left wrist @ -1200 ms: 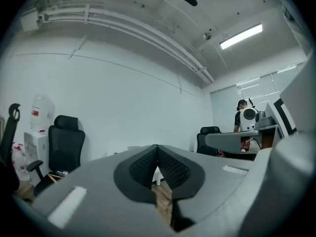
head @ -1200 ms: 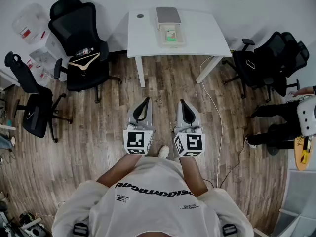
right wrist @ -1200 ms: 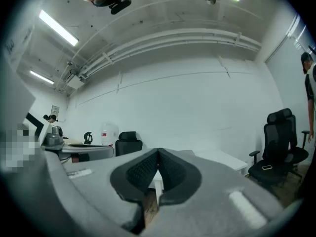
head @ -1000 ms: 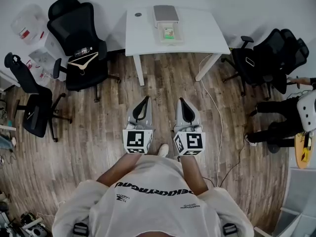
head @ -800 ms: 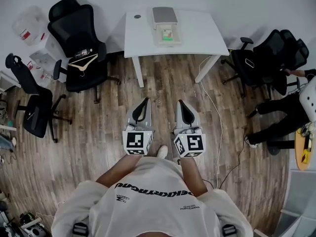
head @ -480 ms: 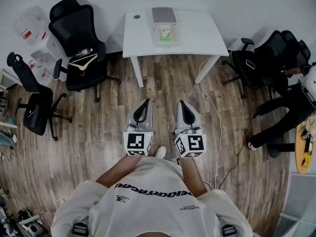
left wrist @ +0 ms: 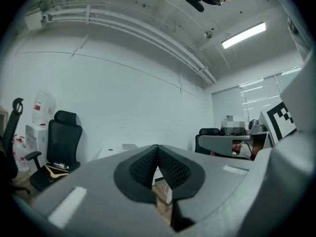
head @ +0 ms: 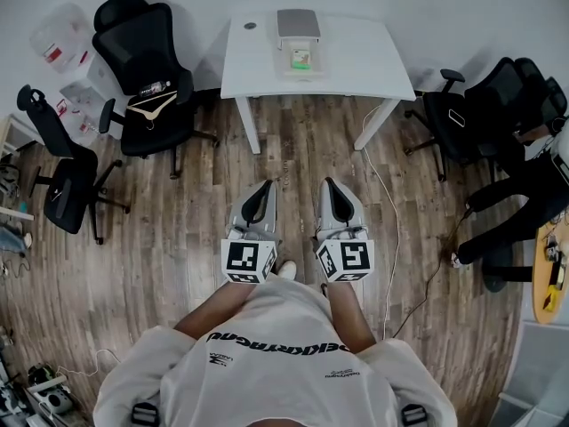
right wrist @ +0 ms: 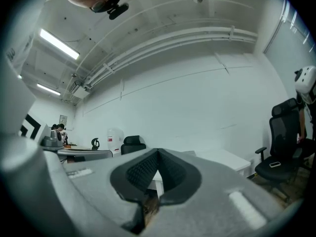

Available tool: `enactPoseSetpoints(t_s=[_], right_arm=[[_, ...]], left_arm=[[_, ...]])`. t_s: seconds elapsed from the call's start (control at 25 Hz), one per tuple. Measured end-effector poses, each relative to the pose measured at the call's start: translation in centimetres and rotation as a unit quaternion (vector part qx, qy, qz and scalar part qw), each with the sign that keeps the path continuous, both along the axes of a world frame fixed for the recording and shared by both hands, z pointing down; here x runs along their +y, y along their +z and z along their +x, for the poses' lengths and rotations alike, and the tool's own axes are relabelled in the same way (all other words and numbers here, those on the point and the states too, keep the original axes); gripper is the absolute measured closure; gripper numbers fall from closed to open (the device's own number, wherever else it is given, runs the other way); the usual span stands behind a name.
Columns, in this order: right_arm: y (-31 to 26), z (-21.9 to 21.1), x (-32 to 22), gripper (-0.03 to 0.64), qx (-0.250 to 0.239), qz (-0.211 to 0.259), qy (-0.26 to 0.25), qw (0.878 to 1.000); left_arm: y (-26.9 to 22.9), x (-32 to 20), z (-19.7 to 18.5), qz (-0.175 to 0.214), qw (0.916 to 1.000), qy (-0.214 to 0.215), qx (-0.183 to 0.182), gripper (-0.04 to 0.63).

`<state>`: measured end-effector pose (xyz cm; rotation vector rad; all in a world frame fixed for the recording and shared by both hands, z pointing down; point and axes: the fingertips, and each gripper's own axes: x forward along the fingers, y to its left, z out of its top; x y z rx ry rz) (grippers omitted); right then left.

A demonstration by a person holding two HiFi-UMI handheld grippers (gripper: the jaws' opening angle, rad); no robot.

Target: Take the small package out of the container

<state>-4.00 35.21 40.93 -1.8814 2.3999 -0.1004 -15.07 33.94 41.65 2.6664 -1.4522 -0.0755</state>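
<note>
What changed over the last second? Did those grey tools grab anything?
Nothing was grabbed or released. Only the bystander in dark trousers at the right edge shifted. The left gripper and right gripper stayed side by side, jaws shut and empty, facing the white table and its clear container.

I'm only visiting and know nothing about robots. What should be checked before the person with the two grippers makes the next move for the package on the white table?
1. Left gripper empty: ok. Its jaws are together with nothing between them.
2. Right gripper empty: ok. Same state.
3. Jaws ready to take hold: not ok. Both are shut and would need to open first.
4. Small package in sight: ok. The green package lies in the open container.
5. Container within reach: not ok. The table stands well ahead of the grippers, across the floor.
6. Way to the table: probably ok. The floor ahead is bare, and a white cable lies off to the right.
</note>
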Motion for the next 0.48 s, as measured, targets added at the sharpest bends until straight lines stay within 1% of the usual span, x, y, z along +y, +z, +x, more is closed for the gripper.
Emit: enactPoseSetpoints(t_s=[0.2,0.48], right_arm=[[0.2,1.2,-1.0,0.620,0.001,0.003,-0.002,1.000],[0.7,2.4,-3.9,0.620,0.017,0.007,-0.013,1.000]], left_arm=[[0.2,-0.7,1.8,0.011,0.9998,0.010,-0.010,0.597],[1.5,-4.0,3.8,0.014,0.9998,0.010,-0.013,0.595]])
